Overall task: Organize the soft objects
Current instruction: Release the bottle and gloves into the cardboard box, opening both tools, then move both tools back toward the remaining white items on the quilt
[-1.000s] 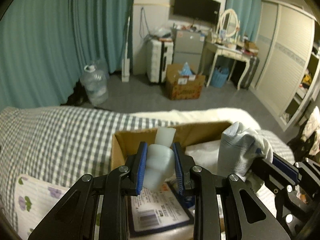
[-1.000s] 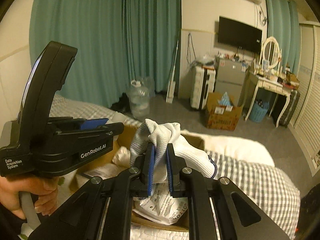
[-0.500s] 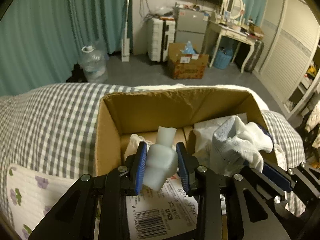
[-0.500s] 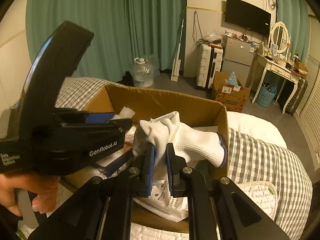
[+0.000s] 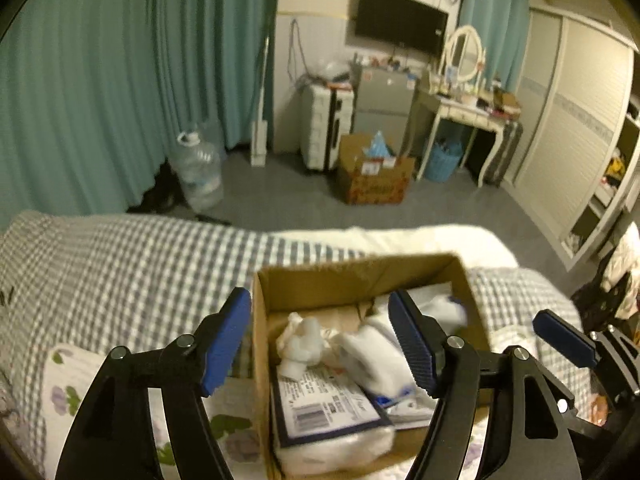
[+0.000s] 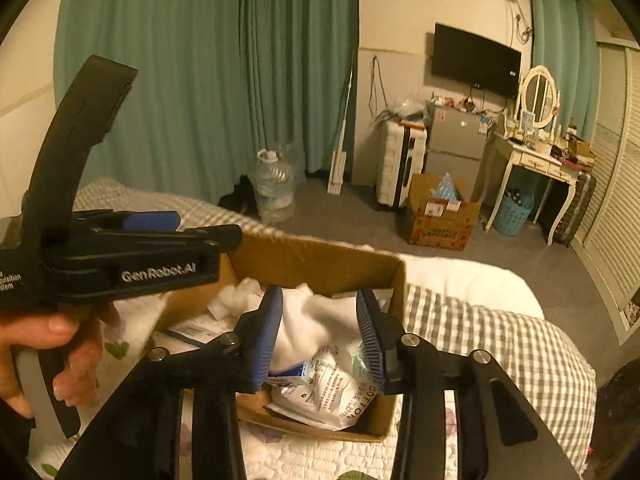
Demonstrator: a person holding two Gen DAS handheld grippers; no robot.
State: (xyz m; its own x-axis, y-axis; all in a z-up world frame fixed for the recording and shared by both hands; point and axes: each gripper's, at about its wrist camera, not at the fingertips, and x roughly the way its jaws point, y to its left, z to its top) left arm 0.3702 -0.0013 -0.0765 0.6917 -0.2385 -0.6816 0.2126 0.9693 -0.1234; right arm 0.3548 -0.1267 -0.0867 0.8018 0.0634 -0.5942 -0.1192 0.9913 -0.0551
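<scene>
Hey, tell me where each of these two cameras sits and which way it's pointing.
Left wrist: on the left gripper, looking past its open fingers into the cardboard box on the bed; the right gripper's blue pad shows at right.
Right wrist: on the right gripper, open above the white glove in the box; the left gripper and the hand holding it show at left.
Shared: the box, the teal curtains, the TV.

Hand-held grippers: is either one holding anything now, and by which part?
Nothing is held. The left hand-held gripper and right hand-held gripper are both open above the box; the glove lies inside.
</scene>
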